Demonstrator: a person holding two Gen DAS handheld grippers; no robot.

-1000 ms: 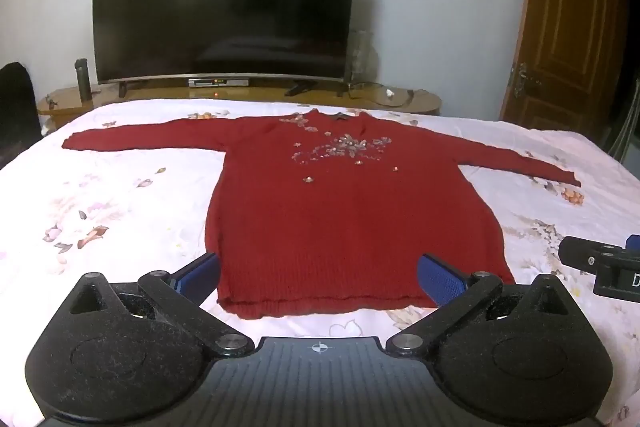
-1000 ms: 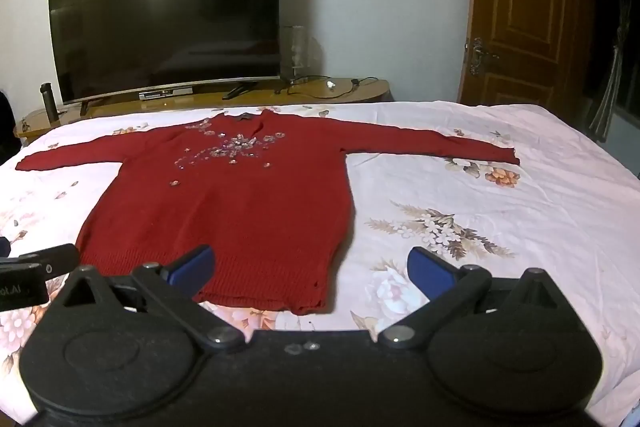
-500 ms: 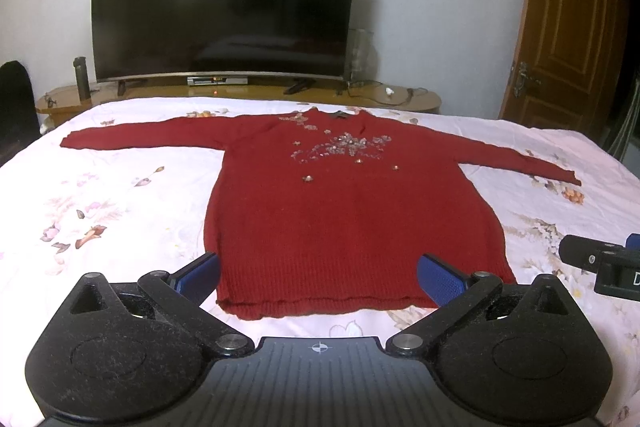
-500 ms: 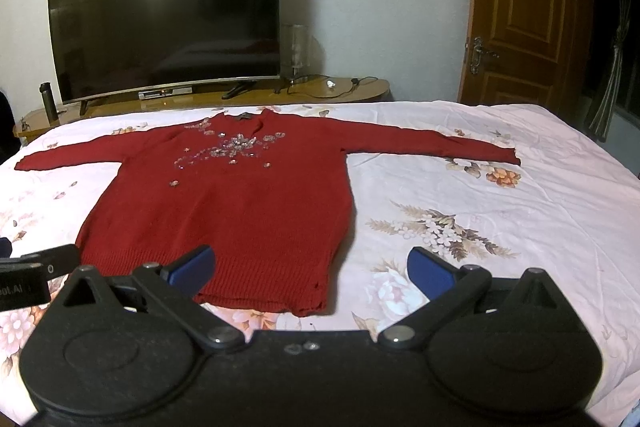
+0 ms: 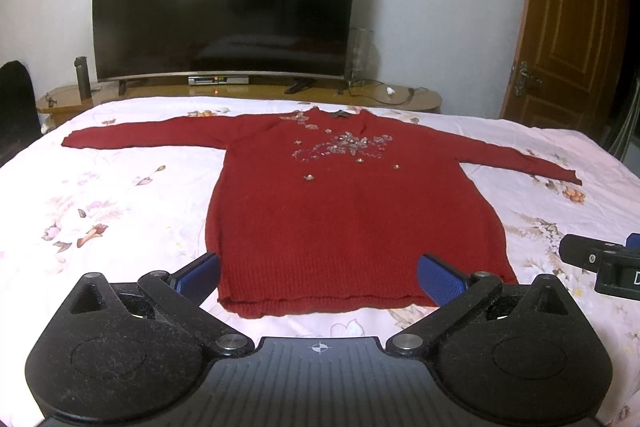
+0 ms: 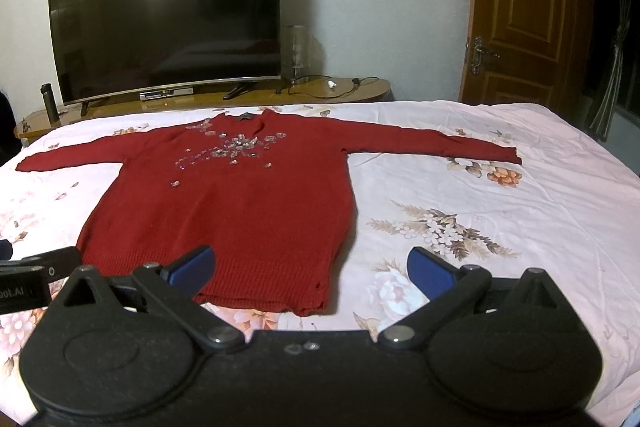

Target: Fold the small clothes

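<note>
Nothing's been folded yet. The sweater point(image 5: 352, 211) is laid flat, front up, on the bed point(image 5: 120, 203), neck toward the TV point(image 5: 224, 3), sleeves spread wide. Both the left gripper point(image 5: 318, 277) and right gripper point(image 6: 311, 267) are held wide apart, empty, just short of the sweater's hem. Probably best if a sleeve gets picked first, near the cuff, and laid across the sweater's chest, so the beaded bit isn't snagged.
</note>
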